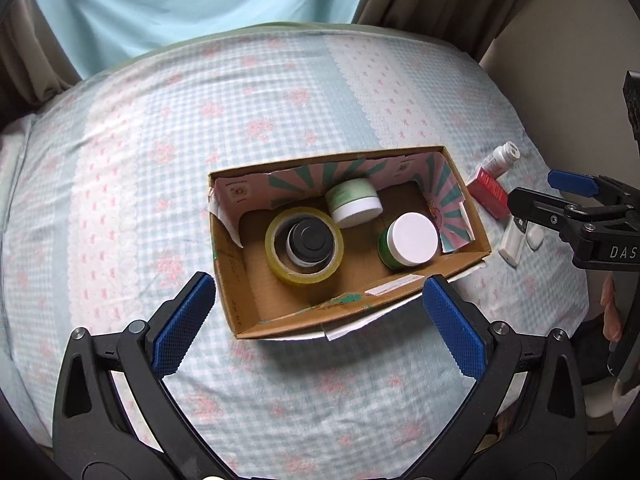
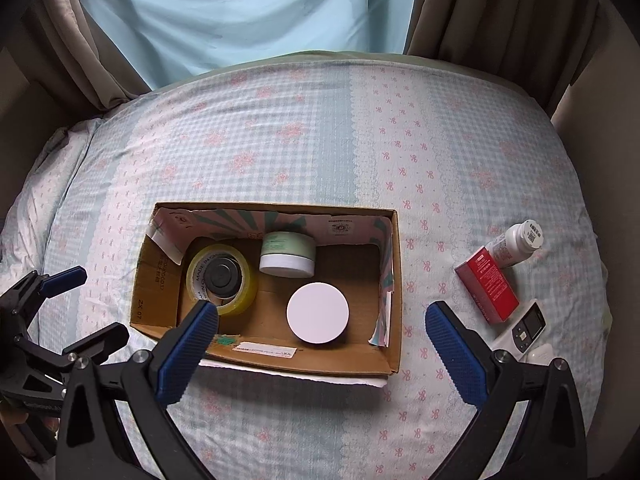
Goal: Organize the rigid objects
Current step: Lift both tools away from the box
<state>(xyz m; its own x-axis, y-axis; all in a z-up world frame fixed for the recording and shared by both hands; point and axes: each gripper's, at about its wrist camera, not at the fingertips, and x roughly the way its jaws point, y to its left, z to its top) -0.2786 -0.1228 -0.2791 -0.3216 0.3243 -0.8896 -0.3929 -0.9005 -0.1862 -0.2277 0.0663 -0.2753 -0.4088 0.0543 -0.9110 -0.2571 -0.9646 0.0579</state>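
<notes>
Your left gripper [image 1: 319, 312]: jaws wide, empty | your right gripper [image 2: 322, 340]: jaws wide, empty | cardboard box [image 2: 390, 280] just ahead of both, holding tape roll [image 2: 200, 270] and jars | red carton [image 2: 486, 292], white bottle [image 2: 518, 244] right of your right jaws

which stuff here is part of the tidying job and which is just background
Part of the job:
cardboard box, holding a tape roll around a black cap, a pale green jar and a white-lidded green jar
red box, white bottle, white handheld device, all outside the box

Just there:
bedspread
curtains
</notes>
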